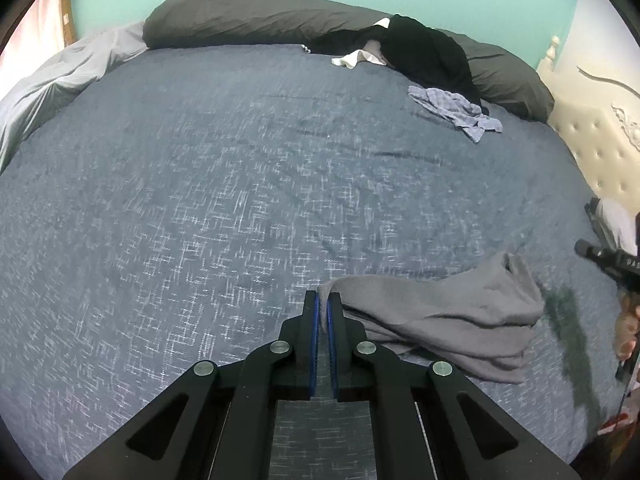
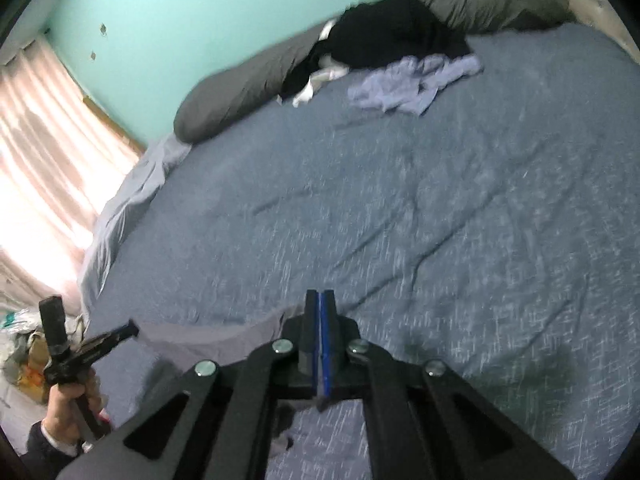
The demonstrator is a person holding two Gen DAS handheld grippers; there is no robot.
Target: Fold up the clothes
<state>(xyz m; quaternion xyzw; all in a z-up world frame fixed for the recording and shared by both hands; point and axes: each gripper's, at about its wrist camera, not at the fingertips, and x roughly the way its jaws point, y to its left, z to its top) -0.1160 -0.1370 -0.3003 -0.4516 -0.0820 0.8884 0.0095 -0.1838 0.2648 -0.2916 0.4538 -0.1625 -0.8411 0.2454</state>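
In the left wrist view my left gripper [image 1: 323,300] is shut on one corner of a grey garment [image 1: 440,316]. The garment lies crumpled to the right on the blue bedspread [image 1: 240,180], and its far end stands up in a peak. Part of my right gripper [image 1: 582,248] and the hand [image 1: 628,332] holding it show at the right edge, apart from that peak. In the right wrist view my right gripper [image 2: 320,298] is shut with no fabric at its tips. The grey garment [image 2: 208,336] runs from my left gripper [image 2: 130,327] to behind its left finger.
At the far end of the bed lie dark grey pillows [image 1: 248,16], a black clothing pile [image 1: 424,48], a white cloth [image 1: 356,58] and a crumpled blue checked garment [image 1: 456,110]. A cream tufted headboard [image 1: 592,136] borders the right side. A bright curtain [image 2: 48,152] hangs on the other side.
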